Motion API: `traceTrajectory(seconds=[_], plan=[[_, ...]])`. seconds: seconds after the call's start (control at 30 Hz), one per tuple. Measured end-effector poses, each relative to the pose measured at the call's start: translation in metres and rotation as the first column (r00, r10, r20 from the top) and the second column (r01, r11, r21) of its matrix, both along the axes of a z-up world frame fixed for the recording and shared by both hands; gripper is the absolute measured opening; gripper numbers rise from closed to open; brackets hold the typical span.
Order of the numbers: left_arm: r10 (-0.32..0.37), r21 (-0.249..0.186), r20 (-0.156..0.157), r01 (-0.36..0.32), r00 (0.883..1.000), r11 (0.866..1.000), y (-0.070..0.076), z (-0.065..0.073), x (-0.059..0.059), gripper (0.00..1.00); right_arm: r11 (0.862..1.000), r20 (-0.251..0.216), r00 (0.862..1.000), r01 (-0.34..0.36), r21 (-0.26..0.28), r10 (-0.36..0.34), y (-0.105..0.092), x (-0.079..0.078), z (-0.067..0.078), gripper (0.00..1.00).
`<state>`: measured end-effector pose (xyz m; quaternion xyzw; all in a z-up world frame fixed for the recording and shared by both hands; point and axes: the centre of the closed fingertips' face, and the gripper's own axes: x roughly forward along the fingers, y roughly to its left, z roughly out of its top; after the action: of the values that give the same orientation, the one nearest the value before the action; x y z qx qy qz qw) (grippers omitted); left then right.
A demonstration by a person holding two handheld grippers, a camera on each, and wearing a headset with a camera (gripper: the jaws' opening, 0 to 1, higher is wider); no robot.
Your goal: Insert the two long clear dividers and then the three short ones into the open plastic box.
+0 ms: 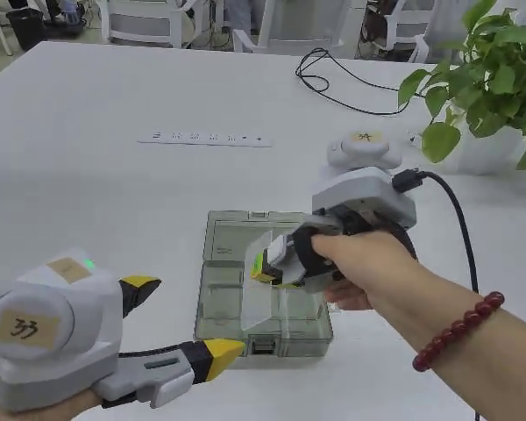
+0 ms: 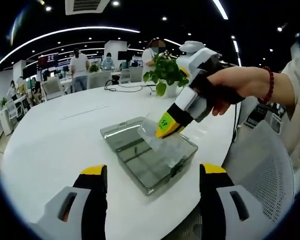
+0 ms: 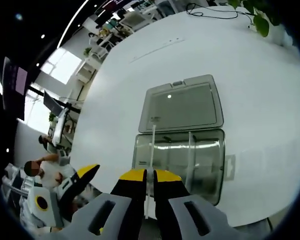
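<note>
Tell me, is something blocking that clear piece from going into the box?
Nothing visible does. The right gripper holds the thin clear plastic divider directly over the open grey see-through plastic box, with no object between them.

Loads of bare tabletop left of and behind the plastic box, right out to the power strip. Over the box it's crowded: the right tool hangs there pinching a clear divider. Far right corner's blocked by the potted plant, a black cable and a round white device.
</note>
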<state>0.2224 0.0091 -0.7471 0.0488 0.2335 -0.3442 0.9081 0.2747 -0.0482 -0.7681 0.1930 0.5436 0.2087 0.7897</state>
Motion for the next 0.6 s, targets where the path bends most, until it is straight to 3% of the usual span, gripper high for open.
traceTrajectory(seconds=[0.17, 0.37, 0.6], plan=[[-0.02, 0.016, 0.002, 0.019, 1.0, 1.0, -0.002, -0.003, -0.001, 0.85, 1.0, -0.058, 0.998, -0.008, -0.026, 0.006, 0.001, -0.001, -0.009, 0.06], [-0.045, 0.01, 0.017, 0.045, 0.999, 0.999, -0.005, 0.0, -0.002, 0.91, 0.998, -0.081, 0.997, -0.019, -0.059, 0.015, 0.0, -0.001, -0.019, 0.06], [-0.057, 0.0, 0.021, 0.057, 0.998, 0.998, -0.006, 0.001, -0.003, 0.95, 0.998, -0.114, 0.993, -0.013, -0.056, 0.007, 0.002, 0.0, -0.023, 0.06]])
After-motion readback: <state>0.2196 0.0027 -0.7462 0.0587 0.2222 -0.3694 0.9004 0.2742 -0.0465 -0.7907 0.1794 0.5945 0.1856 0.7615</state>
